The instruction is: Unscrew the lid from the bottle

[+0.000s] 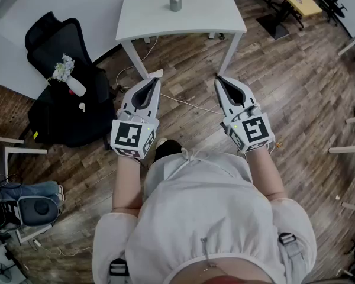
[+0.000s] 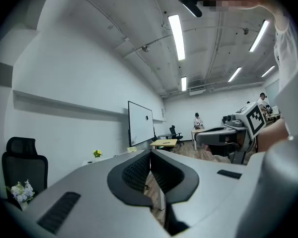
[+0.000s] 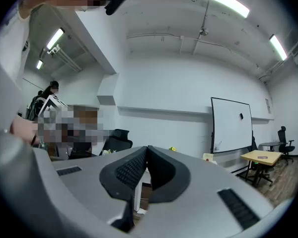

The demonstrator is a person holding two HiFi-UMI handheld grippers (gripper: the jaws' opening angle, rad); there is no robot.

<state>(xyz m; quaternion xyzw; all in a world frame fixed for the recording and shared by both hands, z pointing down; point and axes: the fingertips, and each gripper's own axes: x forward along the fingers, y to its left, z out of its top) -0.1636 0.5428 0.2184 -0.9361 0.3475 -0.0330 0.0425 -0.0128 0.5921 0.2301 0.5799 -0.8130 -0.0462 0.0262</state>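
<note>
Wood-plank floor (image 1: 296,81) lies bare between me and the white rectangular table (image 1: 213,22), whose near edge and two front legs stand just ahead of both tools. I see the left gripper (image 1: 158,74) and right gripper (image 1: 219,79) side by side, each with jaws pressed together on nothing. A black office chair (image 1: 47,34) crowds my left. The small grey metal bottle (image 1: 176,1) stands upright near the table's far edge, well apart from both.

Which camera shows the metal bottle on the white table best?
The head view: the bottle stands upright in full sight on the white table. The left gripper view and the right gripper view show no bottle, only the room.
</note>
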